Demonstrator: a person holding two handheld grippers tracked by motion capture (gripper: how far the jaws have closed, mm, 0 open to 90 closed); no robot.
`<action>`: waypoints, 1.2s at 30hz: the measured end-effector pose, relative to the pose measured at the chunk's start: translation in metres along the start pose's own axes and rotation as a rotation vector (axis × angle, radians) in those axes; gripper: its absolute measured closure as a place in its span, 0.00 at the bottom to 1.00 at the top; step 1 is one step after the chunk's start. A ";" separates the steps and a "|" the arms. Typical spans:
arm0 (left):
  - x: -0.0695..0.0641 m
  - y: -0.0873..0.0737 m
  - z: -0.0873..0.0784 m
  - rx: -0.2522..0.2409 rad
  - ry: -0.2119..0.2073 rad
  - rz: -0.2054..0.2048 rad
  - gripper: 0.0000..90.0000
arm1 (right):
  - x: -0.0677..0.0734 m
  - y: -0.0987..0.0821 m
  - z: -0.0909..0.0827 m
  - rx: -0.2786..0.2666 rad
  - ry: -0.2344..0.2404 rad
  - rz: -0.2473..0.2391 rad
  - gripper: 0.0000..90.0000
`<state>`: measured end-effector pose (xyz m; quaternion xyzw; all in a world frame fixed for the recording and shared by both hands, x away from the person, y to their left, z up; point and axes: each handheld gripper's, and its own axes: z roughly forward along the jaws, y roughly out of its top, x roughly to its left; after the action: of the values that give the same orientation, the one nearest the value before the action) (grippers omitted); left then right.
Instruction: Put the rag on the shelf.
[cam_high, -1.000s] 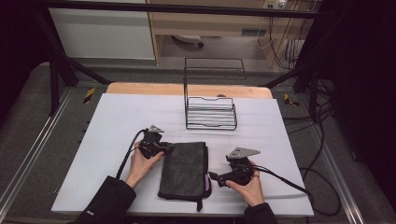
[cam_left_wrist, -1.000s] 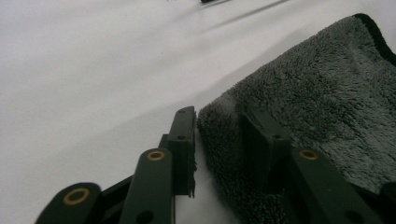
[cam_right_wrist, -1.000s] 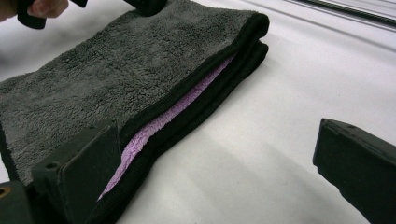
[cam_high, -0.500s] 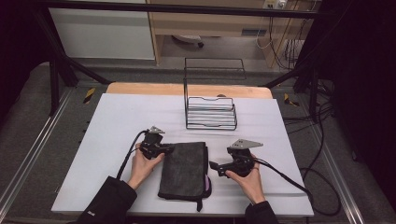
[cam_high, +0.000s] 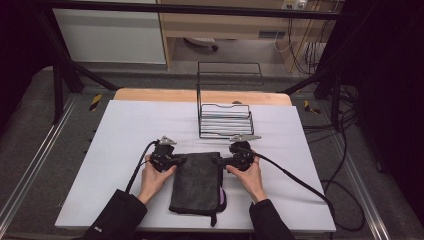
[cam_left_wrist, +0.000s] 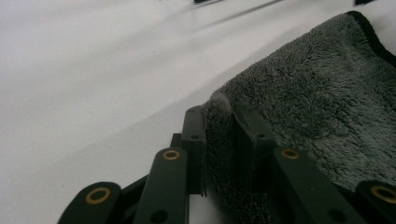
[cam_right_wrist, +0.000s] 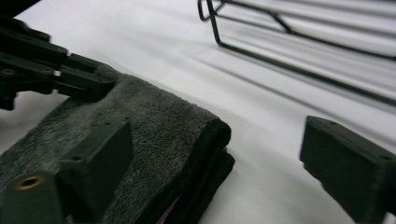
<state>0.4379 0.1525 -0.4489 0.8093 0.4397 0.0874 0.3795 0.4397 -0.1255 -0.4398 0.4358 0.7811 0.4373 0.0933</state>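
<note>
Nearest the person, a dark grey folded towel (cam_high: 196, 182) lies on the white table (cam_high: 125, 130), its long axis running straight away from the table's front edge, with a sliver of purple peeking out at its near right side. Both hands are up at the towel's far end, one on each corner.

On the left, the left gripper (cam_high: 172, 161) has its jaws pinched tight on the far left corner. The left gripper view makes it plain: a ridge of grey pile (cam_left_wrist: 299, 116) is squeezed between the two black jaws, cloth spreading away to the right. That one is gripping the towel, no question.

On the right, the right gripper (cam_high: 223, 161) is at the far right corner, but its jaws stand wide apart. In the right gripper view one jaw rests over the towel's top surface (cam_right_wrist: 154, 135) and the other hangs out over bare table, with the folded, stitched edge sitting in the gap between them. Nothing clamped yet. The left gripper's jaws (cam_right_wrist: 88, 84) show beyond, biting the opposite corner.

So the move to come seems to hinge on that right corner: the edge lies just inside the open jaws, and closing there would give a matched hold on both far corners.

Farther off, a black wire rack (cam_high: 225, 117) stands well beyond the towel, toward the table's wooden back edge (cam_high: 150, 95).
</note>
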 end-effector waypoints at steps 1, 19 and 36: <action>0.000 0.000 0.000 0.000 0.001 0.000 0.83 | -0.001 -0.001 0.003 0.015 -0.001 0.019 0.20; -0.001 -0.001 0.000 -0.005 0.005 0.016 0.83 | 0.001 -0.010 0.009 0.097 0.023 0.028 0.66; 0.004 0.000 -0.005 -0.011 -0.035 -0.025 0.89 | 0.003 -0.007 0.002 0.095 0.074 0.089 0.88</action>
<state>0.4377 0.1585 -0.4461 0.8031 0.4425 0.0709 0.3926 0.4343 -0.1238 -0.4460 0.4576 0.7838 0.4192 0.0241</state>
